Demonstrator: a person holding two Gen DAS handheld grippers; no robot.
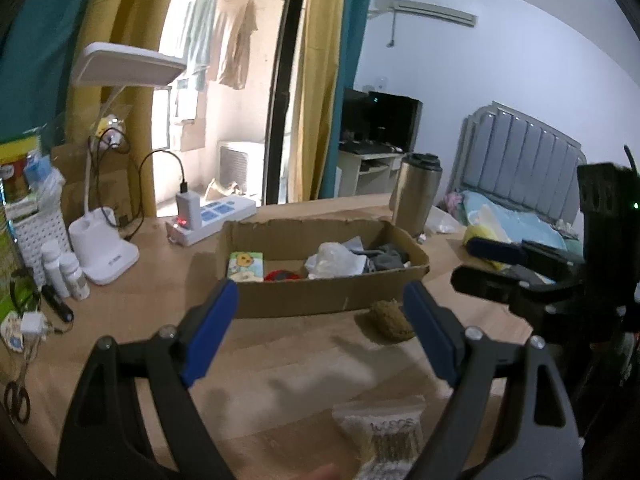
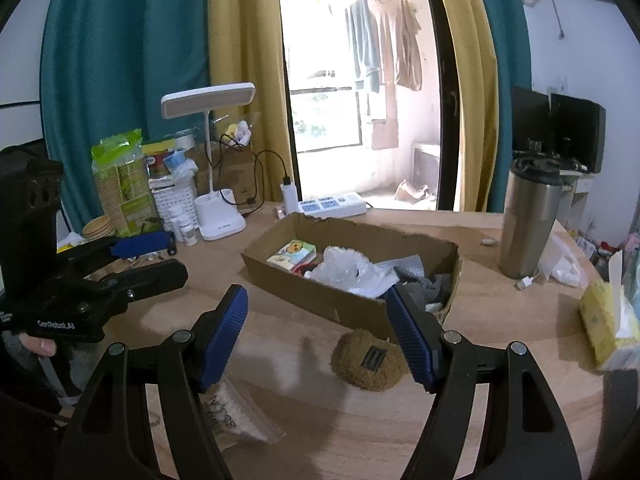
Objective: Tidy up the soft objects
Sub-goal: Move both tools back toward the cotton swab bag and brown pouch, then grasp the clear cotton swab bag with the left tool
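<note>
A shallow cardboard box (image 1: 304, 300) (image 2: 340, 304) lies on the wooden table. It holds a cartoon tissue pack (image 1: 246, 266) (image 2: 294, 253), a red item (image 1: 282, 275), a crumpled white plastic bag (image 1: 332, 260) (image 2: 352, 270) and grey cloth (image 1: 384, 260) (image 2: 416, 276). A brown knitted pouch (image 1: 390, 320) (image 2: 368, 360) rests on the table against the box's near side. A clear packet (image 1: 384, 436) (image 2: 228, 416) lies nearer. My left gripper (image 1: 320, 324) (image 2: 152, 258) is open and empty, short of the box. My right gripper (image 2: 318, 332) (image 1: 500, 266) is open and empty, with the pouch just ahead.
A white desk lamp (image 2: 218, 200), power strip (image 2: 332, 205), small bottles (image 1: 68, 272) and scissors (image 1: 18, 396) crowd the left. A steel tumbler (image 2: 528, 220) and a yellow tissue pack (image 2: 604, 320) stand at the right. A bed (image 1: 520, 184) lies beyond the table.
</note>
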